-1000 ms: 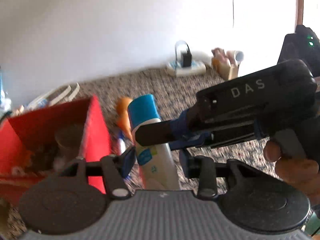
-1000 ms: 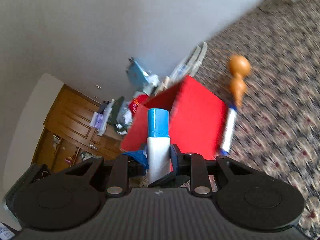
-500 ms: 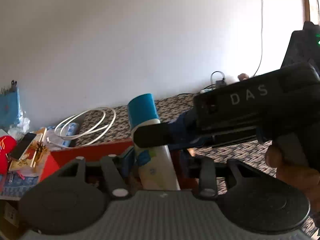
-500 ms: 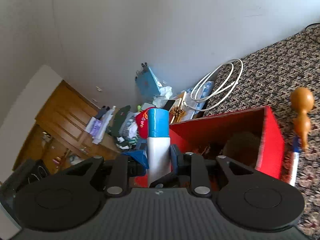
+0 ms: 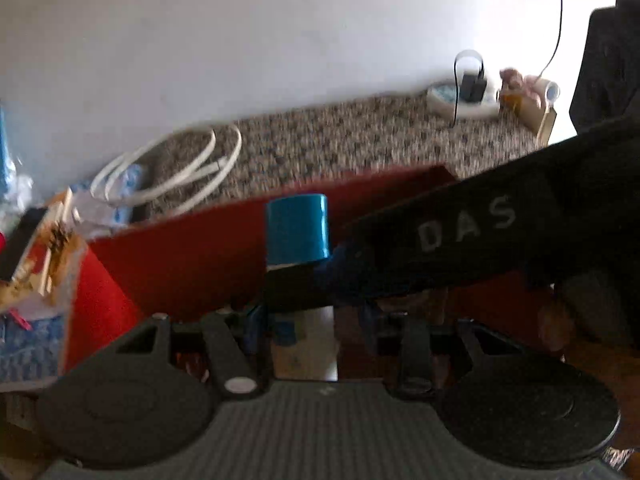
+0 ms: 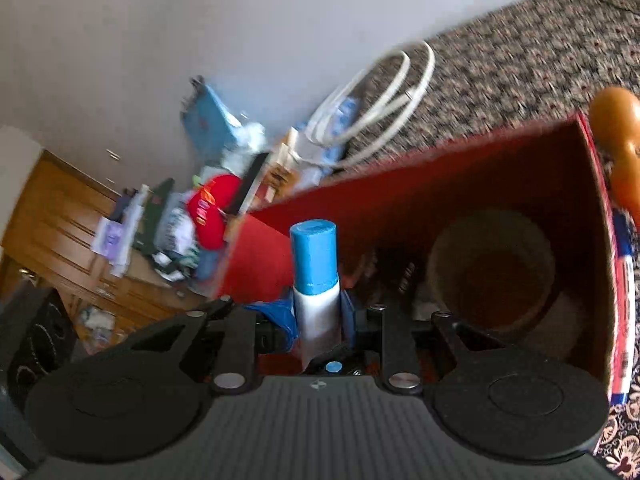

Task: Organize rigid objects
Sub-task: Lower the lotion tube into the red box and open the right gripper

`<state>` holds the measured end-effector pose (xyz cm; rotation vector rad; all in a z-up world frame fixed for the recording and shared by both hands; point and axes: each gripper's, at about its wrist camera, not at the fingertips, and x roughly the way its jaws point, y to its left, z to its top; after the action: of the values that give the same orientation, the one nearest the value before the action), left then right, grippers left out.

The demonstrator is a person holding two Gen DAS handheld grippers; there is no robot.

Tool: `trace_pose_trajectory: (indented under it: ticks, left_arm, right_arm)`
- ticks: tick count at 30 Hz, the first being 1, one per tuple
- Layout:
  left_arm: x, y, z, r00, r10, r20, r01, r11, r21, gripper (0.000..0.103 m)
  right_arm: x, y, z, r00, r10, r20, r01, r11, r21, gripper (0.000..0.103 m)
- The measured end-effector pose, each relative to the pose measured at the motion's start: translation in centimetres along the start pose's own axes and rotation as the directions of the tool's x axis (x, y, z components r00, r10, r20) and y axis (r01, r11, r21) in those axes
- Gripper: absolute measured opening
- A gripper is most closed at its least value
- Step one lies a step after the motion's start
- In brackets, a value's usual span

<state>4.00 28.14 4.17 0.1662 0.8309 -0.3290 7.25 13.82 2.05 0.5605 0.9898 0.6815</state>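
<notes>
Both tongs, left (image 5: 306, 328) and right (image 6: 318, 320), clamp the blue-capped bottle (image 6: 316, 280) over the red box (image 6: 460, 184); only the right view shows the bowl (image 6: 492, 268) inside.

One white bottle with a blue cap (image 6: 316, 280) is counted, and one red box (image 6: 460, 184). Two tongs are seen: left tongs (image 5: 308, 332), right tongs (image 6: 318, 320). One brown bowl (image 6: 492, 272) is counted inside the box, one orange gourd-shaped thing (image 6: 620, 148), one marker (image 6: 624, 304), one coiled white cable (image 5: 172, 168).
</notes>
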Motion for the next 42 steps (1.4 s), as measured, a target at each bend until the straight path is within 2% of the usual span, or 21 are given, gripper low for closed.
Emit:
trace_pose_trajectory:
  ticks: [3,6,10,16,18,20,25,30,32,35,37,40,42]
  left_arm:
    - [1.2,0.0,-0.3,0.998,-0.012,-0.057,0.012,1.0,-0.003,0.036]
    - [2.0,0.7,-0.3,0.993,-0.053,-0.106,0.048,0.997,-0.052,0.036]
    - [1.9,0.9,-0.5,0.985,-0.106,-0.137,0.092,0.99,-0.104,0.036]
    - [1.9,0.7,-0.4,0.986,-0.098,-0.137,0.081,0.989,-0.122,0.041]
    - [2.0,0.8,-0.3,0.986,-0.099,-0.136,0.082,0.988,-0.128,0.043]
    - [2.0,0.9,-0.3,0.986,-0.1,-0.135,0.082,0.988,-0.132,0.05]
    - [2.0,1.0,-0.2,0.988,-0.097,-0.122,0.079,0.987,-0.143,0.052]
    - [1.7,1.3,-0.2,0.991,-0.09,-0.103,0.073,0.984,-0.162,0.056]
    - [1.6,1.1,-0.3,0.992,-0.086,-0.096,0.071,0.986,-0.154,0.059]
    - [1.4,0.8,-0.3,0.994,-0.06,-0.093,0.047,0.989,-0.137,0.058]
    - [1.1,0.9,-0.4,0.995,-0.072,-0.073,0.061,0.988,-0.142,0.059]
    - [0.4,0.7,-0.6,0.997,-0.054,-0.053,0.047,0.991,-0.128,0.059]
    - [-0.4,0.5,-0.8,0.999,-0.041,-0.032,0.037,0.994,-0.101,0.06]
  right_arm:
    - [0.8,-0.3,-0.2,0.998,-0.04,-0.038,0.04,0.999,0.011,0.006]
    - [1.1,-0.3,-0.2,0.995,-0.083,-0.058,0.083,0.997,0.001,0.006]
    - [2.1,-0.6,-0.1,0.981,-0.174,-0.089,0.172,0.985,-0.022,0.007]
    - [2.3,-0.9,-0.1,0.967,-0.241,-0.088,0.24,0.971,-0.022,0.007]
    - [2.1,-0.9,-0.2,0.966,-0.244,-0.079,0.243,0.97,-0.021,0.007]
    - [1.9,-0.8,-0.3,0.973,-0.227,-0.051,0.225,0.974,-0.031,0.008]
    - [1.1,0.0,-0.4,0.981,-0.193,0.029,0.195,0.976,-0.095,0.008]
    - [-0.4,-0.5,-0.4,0.984,-0.125,0.127,0.133,0.99,-0.056,0.01]
    - [-0.4,-0.7,-0.3,0.986,-0.123,0.114,0.128,0.991,-0.04,0.009]
    - [-0.1,0.0,-0.4,0.985,-0.146,0.094,0.153,0.986,-0.07,0.008]
    - [-0.3,0.4,-0.6,0.982,-0.163,0.099,0.172,0.982,-0.079,0.008]
    - [-0.8,-0.2,-0.6,0.986,-0.154,0.058,0.156,0.987,-0.041,0.007]
    - [-1.4,0.1,-0.7,0.988,-0.15,0.04,0.152,0.987,-0.061,0.007]
